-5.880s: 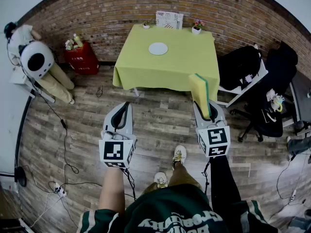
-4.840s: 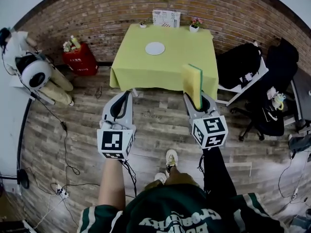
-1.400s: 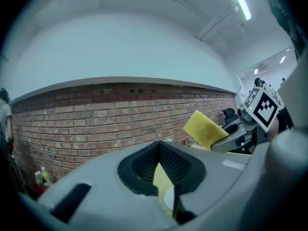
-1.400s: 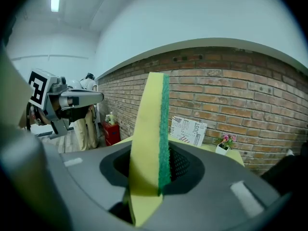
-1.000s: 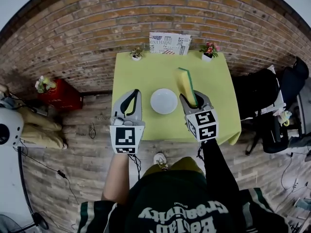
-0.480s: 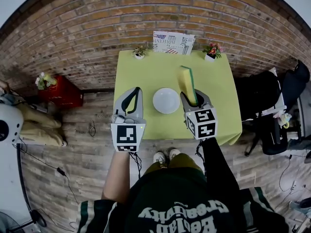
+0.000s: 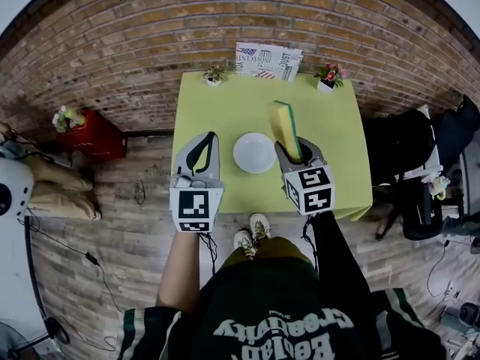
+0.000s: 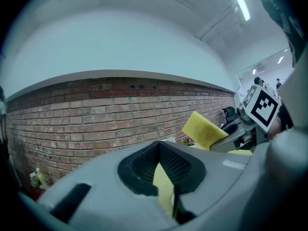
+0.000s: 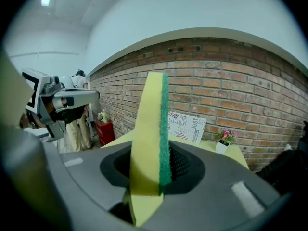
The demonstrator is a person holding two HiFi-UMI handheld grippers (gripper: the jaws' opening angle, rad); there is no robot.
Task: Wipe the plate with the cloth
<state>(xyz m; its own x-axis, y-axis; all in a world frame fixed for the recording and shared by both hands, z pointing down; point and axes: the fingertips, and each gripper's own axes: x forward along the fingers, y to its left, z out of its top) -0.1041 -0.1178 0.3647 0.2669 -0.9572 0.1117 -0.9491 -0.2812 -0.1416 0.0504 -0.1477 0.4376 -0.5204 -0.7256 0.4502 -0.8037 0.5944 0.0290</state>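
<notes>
The plate (image 7: 254, 153) lies on the yellow-green table (image 7: 217, 111), near the front edge; I see it between my two grippers in the head view, touching neither. The sponge (image 7: 285, 128) stands upright just right of the plate and apart from it; the right gripper (image 7: 291, 146) has it clamped between its jaws by the lower end. In the right gripper view the sponge's yellow body fills the gap and its green face is turned to the right. The left gripper (image 7: 204, 145) sits left of the plate; its jaws are drawn together at the tips with nothing between them, only a sliver of table showing through. At the table's far edge stand two small flower pots (image 7: 213, 76) and a printed card (image 7: 268, 60), against a brick wall (image 7: 135, 43); a red crate (image 7: 97, 137) sits on the floor to the left.
</notes>
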